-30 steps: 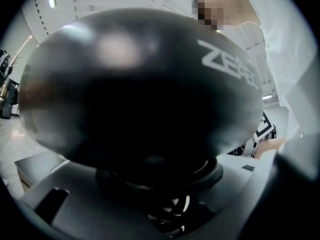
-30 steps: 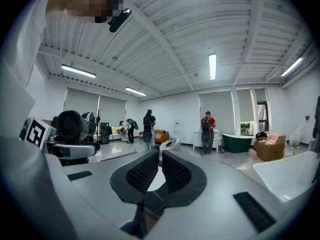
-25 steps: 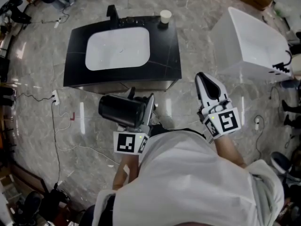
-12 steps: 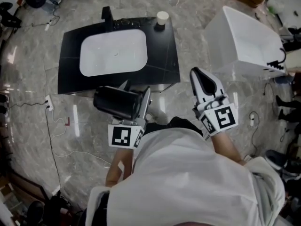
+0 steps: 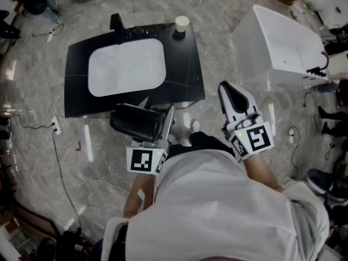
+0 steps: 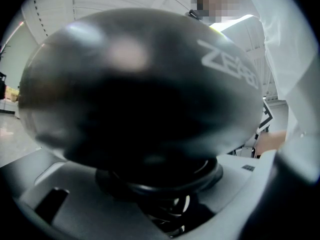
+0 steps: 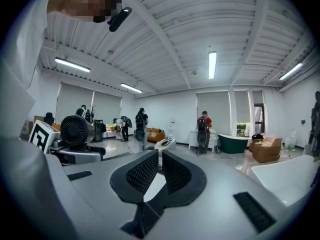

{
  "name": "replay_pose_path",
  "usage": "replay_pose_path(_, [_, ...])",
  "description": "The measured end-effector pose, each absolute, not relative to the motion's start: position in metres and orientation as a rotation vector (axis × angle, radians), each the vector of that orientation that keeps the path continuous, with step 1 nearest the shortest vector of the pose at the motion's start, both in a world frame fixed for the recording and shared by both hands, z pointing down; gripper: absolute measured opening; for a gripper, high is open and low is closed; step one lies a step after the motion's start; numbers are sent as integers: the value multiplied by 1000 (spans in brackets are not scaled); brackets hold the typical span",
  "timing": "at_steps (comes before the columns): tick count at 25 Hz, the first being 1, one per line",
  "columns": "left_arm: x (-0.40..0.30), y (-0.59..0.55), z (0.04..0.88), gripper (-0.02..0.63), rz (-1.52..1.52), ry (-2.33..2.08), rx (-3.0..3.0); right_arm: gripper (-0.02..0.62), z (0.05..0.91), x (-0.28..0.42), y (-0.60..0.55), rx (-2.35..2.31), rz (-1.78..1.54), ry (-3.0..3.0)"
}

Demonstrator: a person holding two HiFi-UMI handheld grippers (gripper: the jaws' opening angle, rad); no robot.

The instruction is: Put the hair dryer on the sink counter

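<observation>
Left tongs (image 5: 157, 109) clamped, right tongs (image 5: 228, 88) closed and empty

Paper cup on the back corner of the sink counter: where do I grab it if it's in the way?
Probably across its side wall below the rim, coming from the right edge of the counter: the paper cup stands upright, and the black tap fittings sit close on its left.

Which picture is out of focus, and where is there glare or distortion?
Left gripper view: the hair dryer sits so close that it is a dark, blurred mass. Right gripper view: sharp, but the wide lens curves the ceiling beams. Head view: bright glare streaks on the floor.
</observation>
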State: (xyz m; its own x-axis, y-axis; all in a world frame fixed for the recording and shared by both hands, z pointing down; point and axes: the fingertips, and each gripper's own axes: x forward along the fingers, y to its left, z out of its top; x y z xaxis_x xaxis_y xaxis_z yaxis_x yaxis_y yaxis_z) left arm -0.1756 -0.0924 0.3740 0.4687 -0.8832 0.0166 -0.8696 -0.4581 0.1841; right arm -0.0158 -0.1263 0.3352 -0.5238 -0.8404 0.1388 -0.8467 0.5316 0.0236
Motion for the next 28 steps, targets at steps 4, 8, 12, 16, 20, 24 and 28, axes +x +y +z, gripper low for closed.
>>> replay_pose_path(4, [-182, -103, 378, 249, -76, -1621, 2504, 48, 337, -15, -141, 1423, 82, -2678])
replay_pose_path(8, [-174, -110, 374, 249, -61, -1663, 2475, 48, 331, -2, -157, 1420, 76, -2706])
replay_pose_path(12, [-165, -115, 368, 249, -71, -1698, 2478, 48, 329, 4, -168, 1400, 74, -2731])
replay_pose_path(16, [-157, -123, 363, 249, -81, -1717, 2477, 48, 326, 8, -179, 1387, 72, -2754])
replay_pose_path(20, [-155, -125, 364, 249, -55, -1728, 2465, 48, 328, 12, -185, 1387, 95, -2770])
replay_pose_path(24, [-151, -132, 364, 249, -29, -1746, 2463, 48, 325, 19, -191, 1400, 88, -2794])
replay_pose_path(28, [-144, -139, 359, 249, -20, -1766, 2475, 48, 326, 30, -196, 1417, 102, -2795])
